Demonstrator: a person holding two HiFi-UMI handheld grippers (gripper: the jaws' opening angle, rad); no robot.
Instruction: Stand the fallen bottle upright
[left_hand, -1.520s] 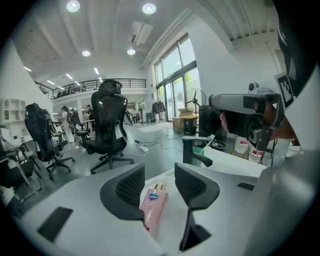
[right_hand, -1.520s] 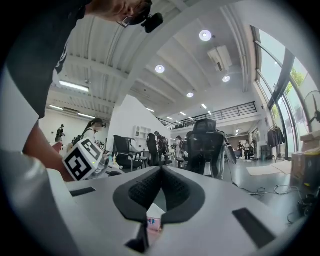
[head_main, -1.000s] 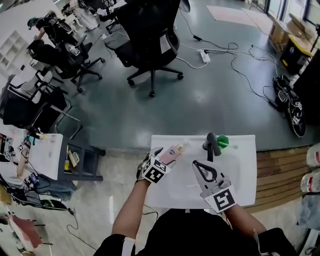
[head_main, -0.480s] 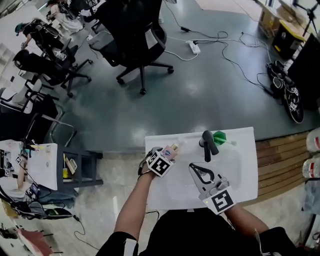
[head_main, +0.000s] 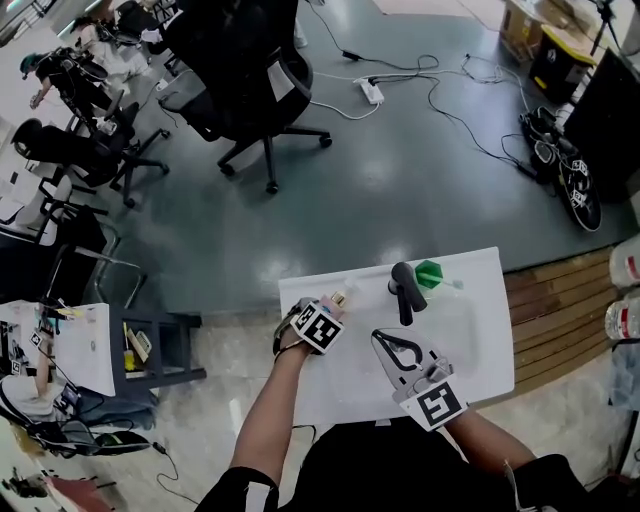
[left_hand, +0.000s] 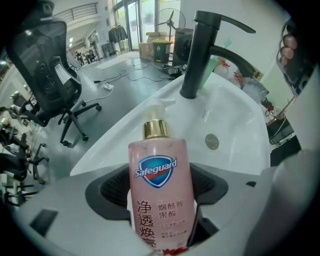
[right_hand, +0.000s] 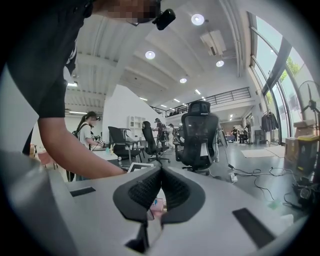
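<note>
Pink translucent plastic soap bottle with gold collar (left_hand: 161, 195): clamped in left gripper (head_main: 330, 305) at left rim of white basin (left_hand: 235, 115). Step, judged: lifted; next, tip base down, set upright. Right gripper (right_hand: 159, 171): jaws together, empty

Head view steeply down on sink (head_main: 482, 320), shared with close left gripper view; right gripper view faces chair (right_hand: 200, 135)

The person is wearing a black short-sleeved shirt (head_main: 360, 468); the left gripper (head_main: 333, 303) and right gripper (head_main: 388, 343) are showing grey bodies marked with black-and-white squares.
</note>
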